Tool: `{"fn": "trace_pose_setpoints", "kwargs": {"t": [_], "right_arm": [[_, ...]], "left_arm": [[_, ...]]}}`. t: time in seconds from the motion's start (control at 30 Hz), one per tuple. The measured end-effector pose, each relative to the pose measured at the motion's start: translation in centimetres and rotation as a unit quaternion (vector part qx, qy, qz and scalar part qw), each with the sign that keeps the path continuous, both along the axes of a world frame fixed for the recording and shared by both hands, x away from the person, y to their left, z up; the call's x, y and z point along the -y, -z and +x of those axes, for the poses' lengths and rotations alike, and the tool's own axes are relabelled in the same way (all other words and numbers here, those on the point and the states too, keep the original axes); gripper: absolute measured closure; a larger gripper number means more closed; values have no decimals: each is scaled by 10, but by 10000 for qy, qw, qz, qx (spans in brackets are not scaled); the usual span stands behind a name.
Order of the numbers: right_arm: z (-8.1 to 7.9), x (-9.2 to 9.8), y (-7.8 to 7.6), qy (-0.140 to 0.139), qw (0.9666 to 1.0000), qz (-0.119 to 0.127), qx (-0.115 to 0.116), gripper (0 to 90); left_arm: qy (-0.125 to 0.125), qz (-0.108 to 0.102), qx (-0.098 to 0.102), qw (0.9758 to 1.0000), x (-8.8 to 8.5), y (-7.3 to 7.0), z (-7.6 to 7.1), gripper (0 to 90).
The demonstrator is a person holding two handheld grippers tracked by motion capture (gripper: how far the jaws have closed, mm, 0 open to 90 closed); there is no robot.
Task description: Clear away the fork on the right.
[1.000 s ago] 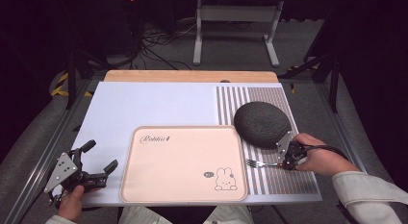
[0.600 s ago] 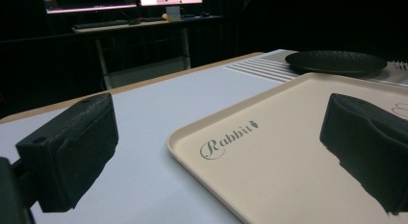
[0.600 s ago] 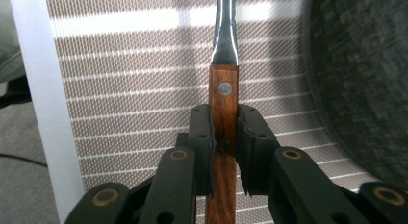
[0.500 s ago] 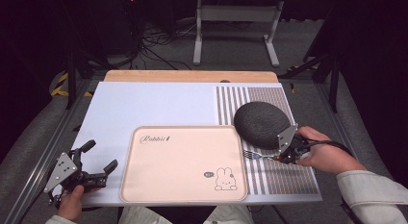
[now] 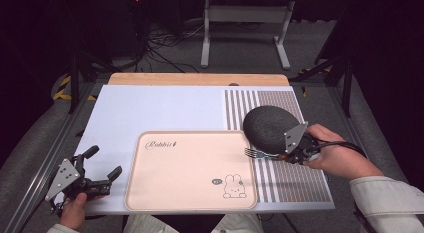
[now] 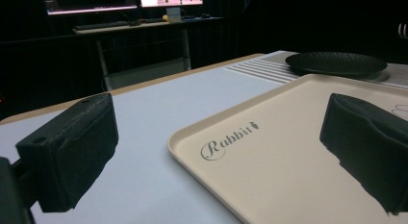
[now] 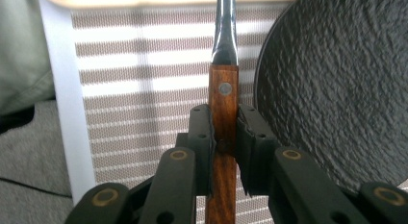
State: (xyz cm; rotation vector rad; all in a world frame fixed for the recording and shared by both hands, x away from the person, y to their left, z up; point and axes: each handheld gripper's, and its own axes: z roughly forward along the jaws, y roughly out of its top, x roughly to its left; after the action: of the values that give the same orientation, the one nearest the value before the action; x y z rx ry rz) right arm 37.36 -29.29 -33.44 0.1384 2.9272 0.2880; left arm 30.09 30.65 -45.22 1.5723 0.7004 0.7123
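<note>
Now bare beige tray, right tool clenching fork beside black plate, left tool released.

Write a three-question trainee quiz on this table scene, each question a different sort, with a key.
1. True or false: the right tool is shut on the fork by its wooden handle.
2. Where do the fork's tines lie? A) on the black plate B) at the right edge of the beige tray C) off the table
3. Fill in: the left tool stands ___ and holds nothing.

Key: 1 true; 2 B; 3 open.
</note>
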Motion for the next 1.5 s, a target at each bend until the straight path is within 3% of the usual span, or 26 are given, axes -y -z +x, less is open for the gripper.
{"fn": "trace_pose_setpoints", "kwargs": {"t": [0.13,0.2,0.37,0.57,0.67,0.83,1.2,1.27,1.33,1.4,1.43,1.47,1.5], "right_arm": [[-2,-10,-7,33,9999,94,56,780],[-2,-14,-12,183,9995,223,-131,780],[-1,-20,-19,372,9975,506,-313,780],[-4,-31,-25,706,9953,518,-408,780],[-7,-38,-28,863,9943,600,-187,780],[-9,-45,-31,1127,9908,715,-219,780],[-10,-65,-34,1868,9751,1155,-309,781],[-12,-69,-34,1913,9740,1182,-278,780],[-13,-72,-33,2091,9701,1215,-231,780],[-13,-73,-33,2122,9692,1222,-253,781],[-13,-74,-32,2207,9669,1255,-263,780],[-14,-77,-31,2392,9616,1317,-269,781],[-14,-77,-30,2438,9604,1322,-276,780]], "left_arm": [[-1,-8,4,10000,0,0,0,4],[1,-4,-1,10000,0,0,0,4],[21,-18,0,10000,-1,0,0,4],[11,-31,21,10000,-1,-1,-1,4],[13,-30,27,10000,-1,-1,-1,4],[11,-24,35,10000,-1,-1,-1,4],[29,-8,35,10000,-1,-1,0,4],[27,-12,35,10000,-1,-1,0,4],[19,-18,35,10000,-1,-1,0,4],[12,-21,42,10000,-1,-1,0,4],[11,-19,43,10000,-1,-1,0,4],[11,-21,41,10000,-1,-1,0,4],[8,-20,43,10000,-1,-1,0,4]]}}
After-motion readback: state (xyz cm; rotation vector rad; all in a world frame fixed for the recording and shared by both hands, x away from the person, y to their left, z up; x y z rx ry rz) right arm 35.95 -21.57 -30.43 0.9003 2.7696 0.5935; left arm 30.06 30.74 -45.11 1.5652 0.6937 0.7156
